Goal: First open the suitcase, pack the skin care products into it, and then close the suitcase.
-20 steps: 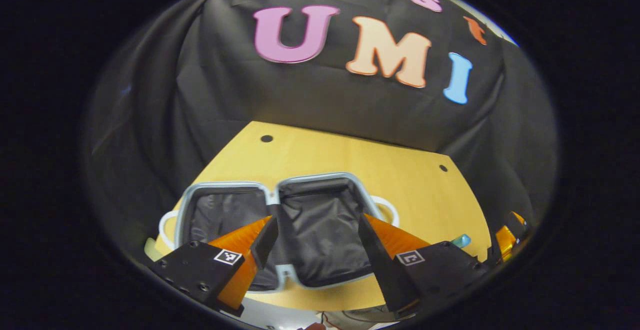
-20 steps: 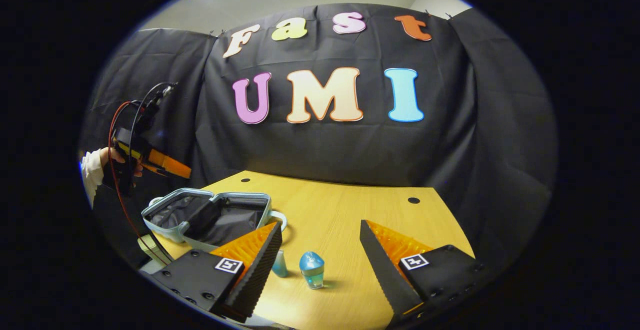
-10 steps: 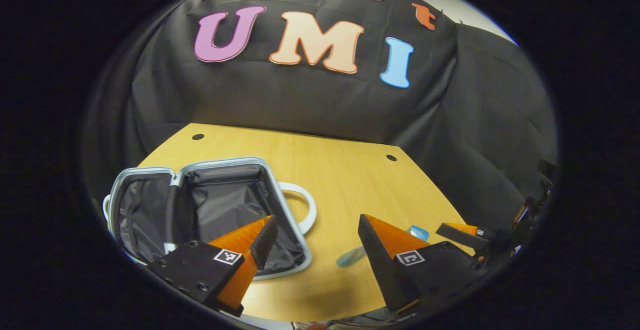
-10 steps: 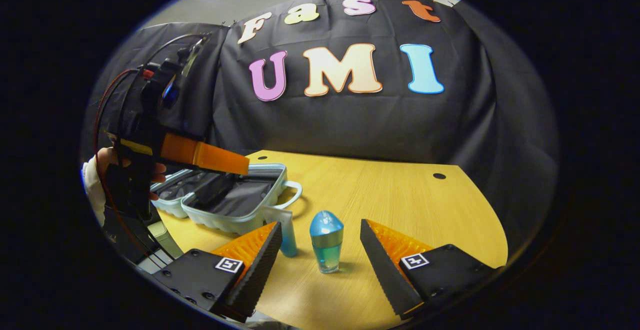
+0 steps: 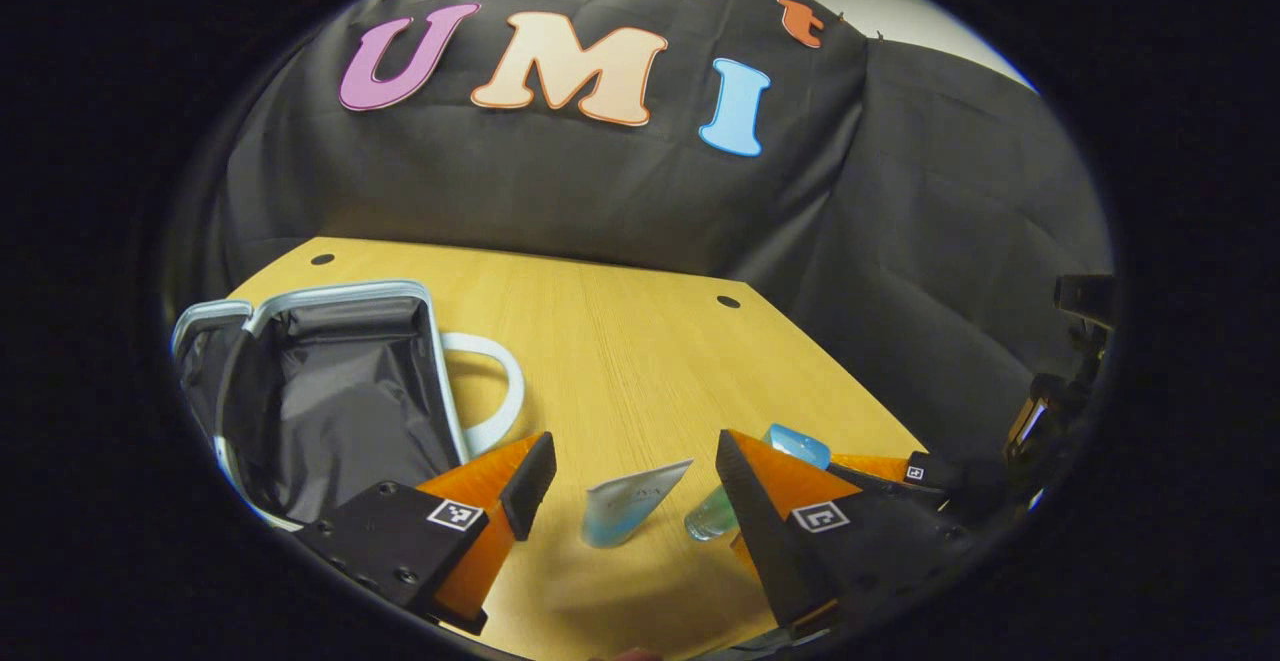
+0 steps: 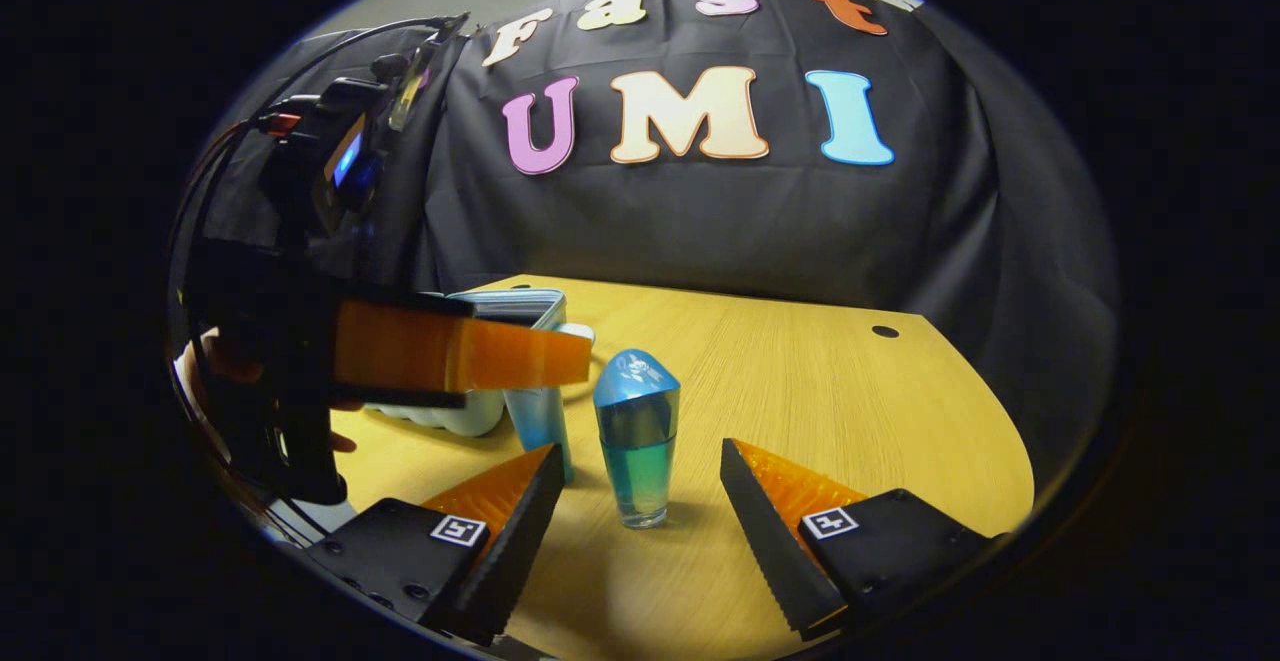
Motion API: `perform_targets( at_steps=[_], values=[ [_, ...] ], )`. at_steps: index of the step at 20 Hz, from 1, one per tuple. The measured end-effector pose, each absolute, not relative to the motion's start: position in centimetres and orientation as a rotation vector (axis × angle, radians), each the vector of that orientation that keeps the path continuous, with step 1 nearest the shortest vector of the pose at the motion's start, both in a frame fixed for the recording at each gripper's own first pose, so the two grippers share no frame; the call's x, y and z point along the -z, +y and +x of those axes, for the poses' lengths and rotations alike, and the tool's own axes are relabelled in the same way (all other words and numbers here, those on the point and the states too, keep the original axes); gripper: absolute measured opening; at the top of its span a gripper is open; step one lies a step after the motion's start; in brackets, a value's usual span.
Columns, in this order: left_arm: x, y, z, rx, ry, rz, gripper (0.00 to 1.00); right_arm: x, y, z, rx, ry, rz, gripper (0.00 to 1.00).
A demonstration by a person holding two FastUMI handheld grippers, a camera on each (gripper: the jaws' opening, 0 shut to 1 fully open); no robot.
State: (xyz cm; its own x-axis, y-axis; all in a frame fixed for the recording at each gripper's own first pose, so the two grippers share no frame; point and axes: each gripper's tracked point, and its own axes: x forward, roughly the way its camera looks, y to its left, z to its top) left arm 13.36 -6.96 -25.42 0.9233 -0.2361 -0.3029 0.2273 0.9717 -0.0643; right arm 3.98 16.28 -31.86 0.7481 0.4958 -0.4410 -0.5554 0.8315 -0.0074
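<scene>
Both tongs stand wide open and hold nothing. In the right gripper view the right tongs [image 6: 640, 501] sit low over the bench [image 6: 850, 411], and the bottle [image 6: 636, 451] stands upright just ahead of the gap between their fingers, long axis vertical, centred on the line of approach. Just behind it and to its left stands the tube [image 6: 538, 421], partly hidden by the left tongs' finger, which crosses that view from the left, above the bench. In the left gripper view the left tongs [image 5: 630, 486] point down at the tube [image 5: 630, 511], which lies ahead in their gap; the bottle [image 5: 745, 486] shows beyond their right finger, with the right tongs beside it. Farther back and to the left, the suitcase [image 5: 330, 401] lies open, its dark lining showing and its handle toward the bench middle. By this layout each pair of tongs looks lined up on its own item: right nearer the bottle, left nearer the tube.
</scene>
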Motion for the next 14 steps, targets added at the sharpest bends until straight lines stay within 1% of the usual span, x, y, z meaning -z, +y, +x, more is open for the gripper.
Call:
perform_targets(
  at_steps=[1, 2, 7, 8, 9, 11, 12, 13, 14],
  values=[
    [26.3, -7.1, 13.6, 0.238, 0.322, -0.031, 0.96, 32.4, 16.4, 4.2, -0.581, 0.442, -0.148, 0.95],
    [27.1, -7.0, 13.7, 0.232, 0.332, -0.035, 0.95, 32.8, 16.6, 4.4, -0.585, 0.441, -0.150, 0.99],
    [31.0, -6.7, 14.3, 0.200, 0.373, -0.056, 0.94, 35.1, 16.7, 3.9, -0.608, 0.464, -0.168, 0.98],
    [31.4, -6.6, 14.4, 0.193, 0.380, -0.058, 0.90, 35.5, 16.7, 3.7, -0.614, 0.472, -0.170, 0.96],
    [31.8, -6.4, 14.6, 0.188, 0.383, -0.065, 0.87, 35.8, 16.7, 3.7, -0.619, 0.479, -0.173, 0.99],
    [32.6, -6.1, 15.0, 0.175, 0.397, -0.079, 0.82, 36.3, 16.6, 3.8, -0.621, 0.488, -0.179, 0.99],
    [32.9, -5.9, 15.1, 0.167, 0.407, -0.080, 0.76, 36.5, 16.6, 3.9, -0.621, 0.492, -0.179, 0.99],
    [33.3, -5.7, 15.4, 0.158, 0.412, -0.079, 0.72, 36.6, 16.7, 3.9, -0.622, 0.495, -0.175, 0.99],
    [33.5, -5.7, 15.5, 0.153, 0.418, -0.079, 0.62, 36.6, 16.9, 3.9, -0.625, 0.497, -0.169, 0.99]
  ],
)
